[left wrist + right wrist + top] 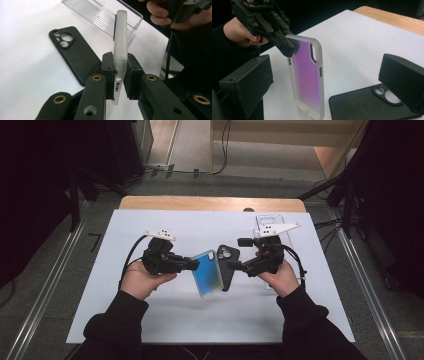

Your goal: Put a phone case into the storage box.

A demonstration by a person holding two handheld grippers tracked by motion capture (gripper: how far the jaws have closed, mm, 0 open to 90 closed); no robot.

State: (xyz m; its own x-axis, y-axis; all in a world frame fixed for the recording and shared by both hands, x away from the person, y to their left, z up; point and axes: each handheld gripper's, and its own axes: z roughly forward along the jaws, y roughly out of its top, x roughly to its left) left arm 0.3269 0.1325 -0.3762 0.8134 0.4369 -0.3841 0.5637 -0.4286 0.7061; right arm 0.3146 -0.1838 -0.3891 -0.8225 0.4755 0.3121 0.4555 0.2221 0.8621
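on a white counter (150, 320) we see a matte black case (229, 267) lying flat. our left hand-held gripper (196, 265) clamps a frosted, rounded clear case (209, 273); the right hand-held gripper (234, 265), jaws apart, sits over the black case.

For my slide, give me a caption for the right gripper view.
Left gripper holds a translucent phone case upright beside a black phone case lying on the white table.

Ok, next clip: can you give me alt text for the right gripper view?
The left gripper holds a frosted phone case with a purple back upright above a white table. In the foreground the right gripper's open jaws frame the scene, and a black phone case lies flat on the table between them.
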